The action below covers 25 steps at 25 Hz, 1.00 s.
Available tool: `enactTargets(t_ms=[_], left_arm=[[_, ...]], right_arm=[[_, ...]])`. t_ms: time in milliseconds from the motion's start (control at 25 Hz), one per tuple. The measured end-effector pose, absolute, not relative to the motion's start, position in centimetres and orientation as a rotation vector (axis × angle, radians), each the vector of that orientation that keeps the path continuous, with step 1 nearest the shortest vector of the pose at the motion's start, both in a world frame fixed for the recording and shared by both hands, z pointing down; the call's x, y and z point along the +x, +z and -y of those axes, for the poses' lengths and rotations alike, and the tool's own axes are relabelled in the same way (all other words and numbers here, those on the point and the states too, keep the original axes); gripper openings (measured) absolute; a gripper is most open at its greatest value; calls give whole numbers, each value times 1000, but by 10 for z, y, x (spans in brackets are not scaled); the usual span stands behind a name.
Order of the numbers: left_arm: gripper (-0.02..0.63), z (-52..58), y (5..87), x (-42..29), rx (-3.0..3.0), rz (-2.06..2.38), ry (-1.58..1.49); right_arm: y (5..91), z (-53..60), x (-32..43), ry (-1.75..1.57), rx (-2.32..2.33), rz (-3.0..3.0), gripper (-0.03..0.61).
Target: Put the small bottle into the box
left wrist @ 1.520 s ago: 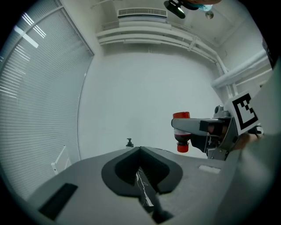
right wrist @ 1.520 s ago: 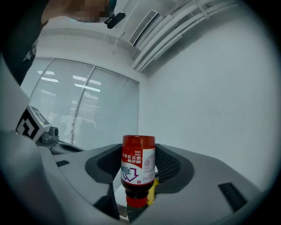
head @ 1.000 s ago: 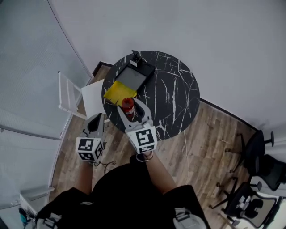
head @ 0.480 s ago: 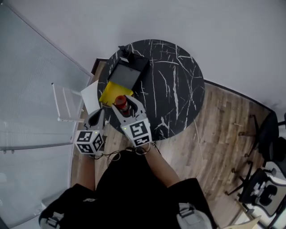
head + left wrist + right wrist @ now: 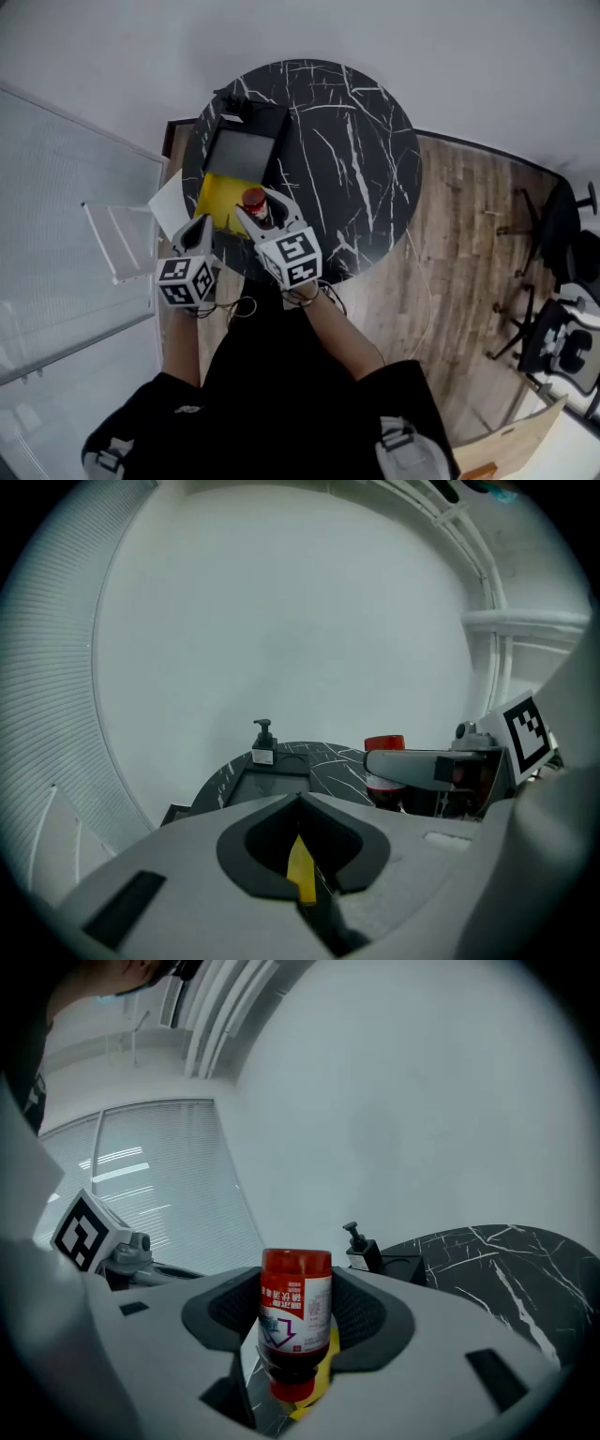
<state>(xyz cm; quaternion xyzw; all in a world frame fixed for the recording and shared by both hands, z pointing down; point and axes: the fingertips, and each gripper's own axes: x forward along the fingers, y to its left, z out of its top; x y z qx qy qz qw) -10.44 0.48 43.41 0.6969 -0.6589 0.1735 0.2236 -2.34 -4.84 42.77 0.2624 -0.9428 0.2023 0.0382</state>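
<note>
**Marble table, bottle clamped in the right gripper**

Black round table (image 5: 356, 159) with white veining, sitting on a wood floor (image 5: 450, 234) against a plain pale wall. So here's the layout.

On the left part of the tabletop there's a black box (image 5: 239, 150), open on top, with a little pump dispenser (image 5: 263, 742) at its far corner. A yellow flap (image 5: 217, 197) lies on the table right against the box's near side.

The bottle (image 5: 295, 1321) is in the right gripper (image 5: 265, 212). Both pads press on its sides, so it's properly gripped. It stands upright, and its red top pokes up above the jaws, with a white and red label below that. From the head view it sits over the yellow flap, just short of the box and not inside it. Can't tell if its bottom touches anything.

The left gripper (image 5: 199, 227) is beside the right one, at the table's near left edge. Its jaws are closed tip to tip and hold nothing. You only get a sliver of yellow showing through the hollow behind the tips.
</note>
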Motion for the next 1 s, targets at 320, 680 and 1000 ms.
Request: enactTargets(t_ms=[320,680,1000], left_arm=[[0,38,480,-136,2003,1605,559],[0,68,534,-158,2060,1432,642],[0,71,570,-162,2082,1295,690]], right_arm=[[466,76,-59,797,940,2743,213],[522,88,-83,969,1061,2587,213],[552,87,-93,1018,1135,2480,213]])
